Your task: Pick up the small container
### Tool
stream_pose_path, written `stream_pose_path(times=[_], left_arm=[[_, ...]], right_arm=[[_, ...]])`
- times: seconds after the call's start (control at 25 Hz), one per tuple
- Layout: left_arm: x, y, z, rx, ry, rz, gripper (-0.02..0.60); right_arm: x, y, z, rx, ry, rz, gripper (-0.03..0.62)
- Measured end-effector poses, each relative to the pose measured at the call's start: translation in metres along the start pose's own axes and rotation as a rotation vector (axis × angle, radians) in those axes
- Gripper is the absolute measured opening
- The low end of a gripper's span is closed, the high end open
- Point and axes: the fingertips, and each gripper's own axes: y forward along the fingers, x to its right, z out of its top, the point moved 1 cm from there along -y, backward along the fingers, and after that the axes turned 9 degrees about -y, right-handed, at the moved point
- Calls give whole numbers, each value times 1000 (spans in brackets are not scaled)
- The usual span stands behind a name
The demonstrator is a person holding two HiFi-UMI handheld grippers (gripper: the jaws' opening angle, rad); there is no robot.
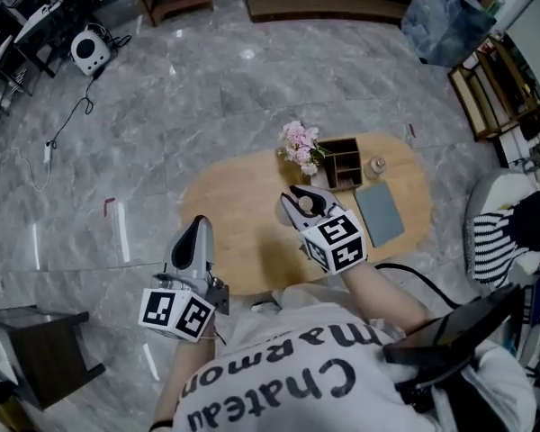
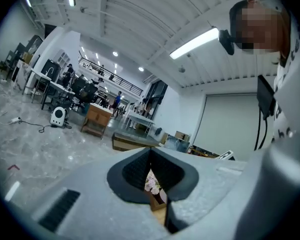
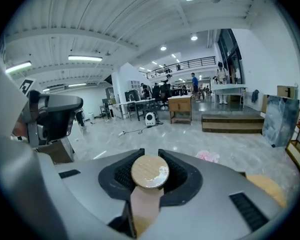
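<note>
My right gripper hangs over the middle of the oval wooden table, shut on the small container. In the right gripper view the container's round pale wooden lid sits squeezed between the two dark pads, well above the floor. My left gripper is off the table's left front edge, above the floor. Its jaws stand together with only a thin slit in the left gripper view, and nothing is in them.
On the table's far side are pink flowers, a dark wooden organiser box, a small jar and a grey notebook. A dark stool stands at lower left. Striped fabric lies to the right.
</note>
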Motion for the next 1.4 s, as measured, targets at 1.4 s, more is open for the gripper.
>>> stream_pose_path(times=[1.4], left_arm=[[80, -78, 42, 18, 223, -190, 14]], right_arm=[[-48, -169, 120, 343, 20, -207, 87]])
